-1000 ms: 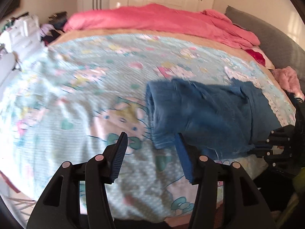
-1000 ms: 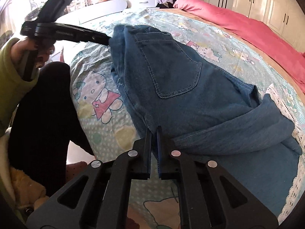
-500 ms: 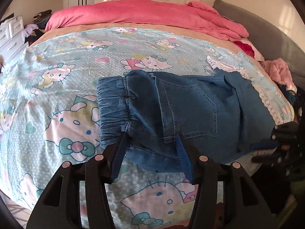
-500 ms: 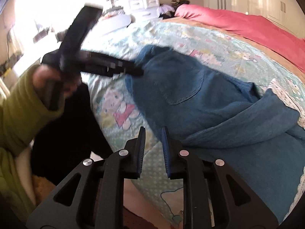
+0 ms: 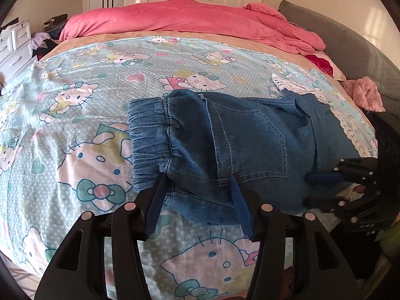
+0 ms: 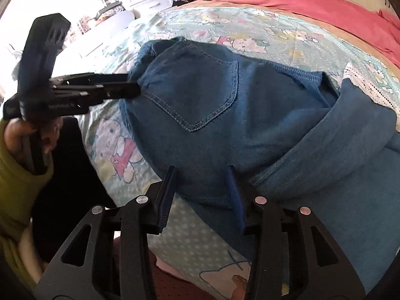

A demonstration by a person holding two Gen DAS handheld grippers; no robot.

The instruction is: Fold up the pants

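Lying across the near edge of the bed (image 5: 82, 80), the denim pants (image 5: 250, 145) are already doubled over, elastic waistband to the left and back pocket facing up. The left gripper (image 5: 197, 195) is hovering at the near hem just below the waistband, its jaws standing apart with cloth between them but not pinched — placed, I judge, to steady or smooth that corner. The right gripper (image 6: 200, 187) is opening over the folded edge near the pocket, releasing the fabric so the fold is settling flat — likely readying another fold.
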